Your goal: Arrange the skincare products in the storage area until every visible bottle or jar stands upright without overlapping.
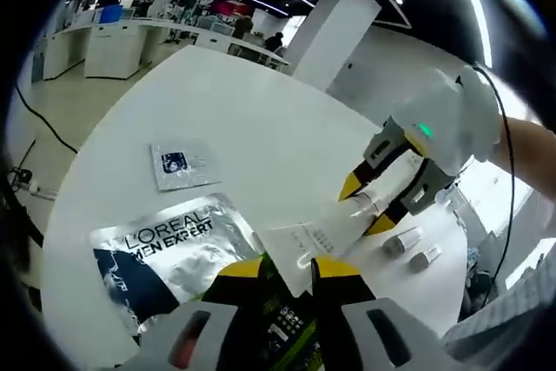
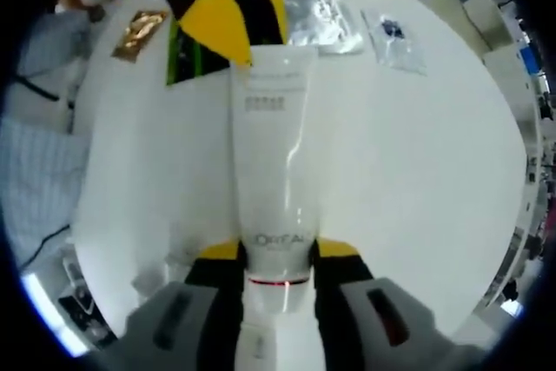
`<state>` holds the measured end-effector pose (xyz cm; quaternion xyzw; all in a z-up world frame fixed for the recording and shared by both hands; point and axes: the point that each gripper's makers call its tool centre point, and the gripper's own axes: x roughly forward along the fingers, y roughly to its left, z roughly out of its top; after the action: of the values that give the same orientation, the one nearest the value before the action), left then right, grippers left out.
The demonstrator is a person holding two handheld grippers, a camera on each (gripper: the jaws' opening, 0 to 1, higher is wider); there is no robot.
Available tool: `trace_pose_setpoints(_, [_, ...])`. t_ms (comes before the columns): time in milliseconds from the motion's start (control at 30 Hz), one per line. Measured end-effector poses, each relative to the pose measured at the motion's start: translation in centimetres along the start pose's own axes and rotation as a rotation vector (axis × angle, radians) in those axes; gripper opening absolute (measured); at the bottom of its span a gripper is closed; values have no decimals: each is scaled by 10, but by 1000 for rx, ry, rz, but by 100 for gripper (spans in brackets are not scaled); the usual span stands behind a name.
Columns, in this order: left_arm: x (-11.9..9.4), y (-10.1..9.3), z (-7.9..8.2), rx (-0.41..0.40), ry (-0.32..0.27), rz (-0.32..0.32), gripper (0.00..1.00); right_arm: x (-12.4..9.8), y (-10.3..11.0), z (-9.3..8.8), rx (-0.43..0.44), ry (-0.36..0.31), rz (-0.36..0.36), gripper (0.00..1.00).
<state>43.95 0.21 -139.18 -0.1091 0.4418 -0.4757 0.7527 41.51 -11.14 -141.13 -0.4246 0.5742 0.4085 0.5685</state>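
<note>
Both jaws pinch one white L'Oréal tube (image 2: pixel 269 162), crimped end and cap end.

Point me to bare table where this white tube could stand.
Free: the wide table stretch right of the tube, below the small sachet. Crowded: the L'Oreal foil pack near the left gripper, and the two small bottles by the right gripper.

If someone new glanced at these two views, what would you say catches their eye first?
A long white L'Oreal tube is stretched between both grippers: the right gripper clamps its cap end, the left gripper its flat crimped end. Behind it on the round white table lie a silver L'Oreal Men Expert sachet and a small clear sample packet.
</note>
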Motion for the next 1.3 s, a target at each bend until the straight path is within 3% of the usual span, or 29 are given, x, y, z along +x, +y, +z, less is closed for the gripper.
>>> trace_pose_setpoints(67, [1, 7, 2, -28, -4, 16, 19, 0, 0, 0, 6, 2, -2, 29])
trace_pose_setpoints(133, [1, 6, 3, -81, -3, -2, 18, 0, 0, 0, 14, 3, -3, 29])
trace_pose_setpoints(200, [2, 2, 2, -182, 25, -56, 17, 1, 1, 0, 30, 21, -13, 28])
trace_pose_setpoints(233, [2, 4, 5, -196, 13, -49, 17, 0, 1, 0, 34, 23, -16, 28])
trace_pose_setpoints(333, [2, 7, 4, -174, 24, -48, 14, -1, 1, -2, 44, 4, -23, 27])
trace_pose_setpoints(567, [5, 8, 6, -242, 47, -104, 13, -2, 2, -3, 57, -39, -69, 27])
trace_pose_setpoints(700, [5, 7, 5, -229, 52, -92, 11, -3, 3, -3, 59, -66, -96, 27])
trace_pose_setpoints(800, [4, 5, 3, -203, 61, -93, 11, -5, 3, -2, 48, -85, -155, 27])
trace_pose_setpoints(1033, [3, 4, 1, -230, 75, -111, 11, -11, 4, 0, 4, -126, -310, 27])
trace_pose_setpoints(1300, [4, -2, -1, -250, 111, -113, 10, -12, 4, 0, 8, -134, -375, 27])
